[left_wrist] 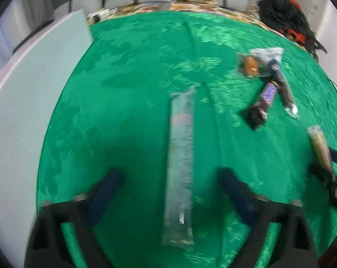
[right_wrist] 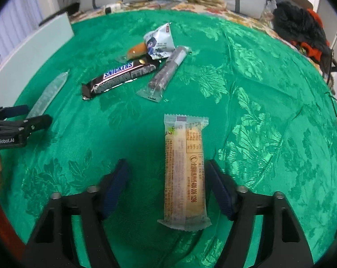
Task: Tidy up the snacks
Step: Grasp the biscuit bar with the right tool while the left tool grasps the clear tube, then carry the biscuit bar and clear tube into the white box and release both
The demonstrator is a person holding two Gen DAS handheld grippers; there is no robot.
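Each gripper straddled a snack lying on the green-clothed desk (right_wrist: 246, 71), the left gripper (left_wrist: 168, 192) released around a clear-wrapped stick (left_wrist: 180, 167), the right gripper (right_wrist: 166, 185) released around a biscuit pack (right_wrist: 185, 174); closing squarely on both seemed the next need

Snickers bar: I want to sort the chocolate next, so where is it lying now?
In the right wrist view the Snickers bar lies upper left on the green cloth, just below the orange snack and left of the dark wrapped stick.
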